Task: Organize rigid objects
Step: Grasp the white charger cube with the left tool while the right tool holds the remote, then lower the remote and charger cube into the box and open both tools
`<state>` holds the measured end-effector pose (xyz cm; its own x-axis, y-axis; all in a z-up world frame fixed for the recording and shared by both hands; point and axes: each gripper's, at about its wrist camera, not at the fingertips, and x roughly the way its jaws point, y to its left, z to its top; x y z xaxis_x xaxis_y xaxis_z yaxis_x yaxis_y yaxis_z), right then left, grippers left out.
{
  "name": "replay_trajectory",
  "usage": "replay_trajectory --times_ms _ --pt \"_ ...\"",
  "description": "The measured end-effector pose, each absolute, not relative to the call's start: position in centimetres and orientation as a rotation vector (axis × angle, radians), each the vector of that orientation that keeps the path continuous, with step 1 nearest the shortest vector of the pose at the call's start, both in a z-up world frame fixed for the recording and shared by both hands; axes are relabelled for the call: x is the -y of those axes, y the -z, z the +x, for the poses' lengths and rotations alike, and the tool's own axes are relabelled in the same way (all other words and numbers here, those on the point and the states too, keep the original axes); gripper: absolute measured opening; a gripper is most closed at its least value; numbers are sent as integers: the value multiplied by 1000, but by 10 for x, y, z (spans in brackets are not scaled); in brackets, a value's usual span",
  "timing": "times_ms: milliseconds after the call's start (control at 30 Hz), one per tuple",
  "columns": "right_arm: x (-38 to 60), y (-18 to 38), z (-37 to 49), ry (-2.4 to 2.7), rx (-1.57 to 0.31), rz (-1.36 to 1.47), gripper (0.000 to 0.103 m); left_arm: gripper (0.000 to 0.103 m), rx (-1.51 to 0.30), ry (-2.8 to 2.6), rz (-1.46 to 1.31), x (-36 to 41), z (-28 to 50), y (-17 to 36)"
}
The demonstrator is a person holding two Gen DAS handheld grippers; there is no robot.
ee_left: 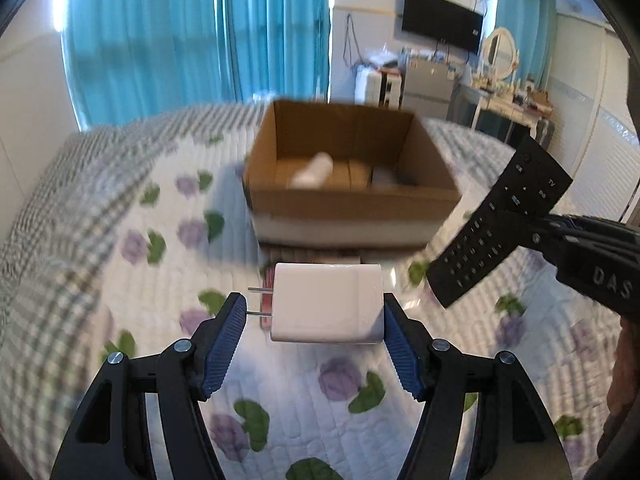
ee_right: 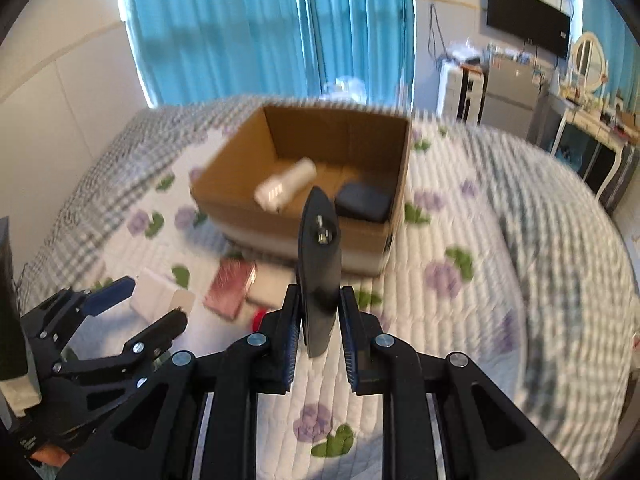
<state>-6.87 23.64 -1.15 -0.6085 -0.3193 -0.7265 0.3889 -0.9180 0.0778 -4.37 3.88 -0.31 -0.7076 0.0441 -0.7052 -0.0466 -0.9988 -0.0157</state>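
My left gripper [ee_left: 314, 306] is shut on a white plug charger [ee_left: 326, 304], prongs pointing left, held above the bed in front of an open cardboard box [ee_left: 352, 200]. My right gripper [ee_right: 319, 308] is shut on a black remote control [ee_right: 320, 264], seen edge-on; its button face shows in the left wrist view [ee_left: 500, 220] at the right. The box [ee_right: 304, 224] holds a white cylinder [ee_right: 286, 190] and a dark flat case [ee_right: 364, 202]. The left gripper [ee_right: 154, 300] with the charger [ee_right: 160, 292] shows at lower left of the right wrist view.
The box stands on a quilted floral bedspread [ee_left: 132, 280]. A red booklet [ee_right: 230, 288] and a white flat item [ee_right: 272, 284] lie on the bed before the box. Blue curtains [ee_left: 200, 32], a wall TV [ee_left: 442, 20] and a dresser [ee_left: 508, 104] stand behind.
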Motion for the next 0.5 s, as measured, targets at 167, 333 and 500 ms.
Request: replay_trajectory --times_ms 167,333,500 --pt "-234 -36 -83 2540 -125 1006 18 69 -8 -2894 -1069 -39 -64 -40" --pt "-230 -69 -107 2564 -141 927 18 69 -26 -2933 -982 -41 -101 -63" --pt "-225 -72 -145 2569 -134 930 18 69 -56 -2933 -1007 -50 -149 -56"
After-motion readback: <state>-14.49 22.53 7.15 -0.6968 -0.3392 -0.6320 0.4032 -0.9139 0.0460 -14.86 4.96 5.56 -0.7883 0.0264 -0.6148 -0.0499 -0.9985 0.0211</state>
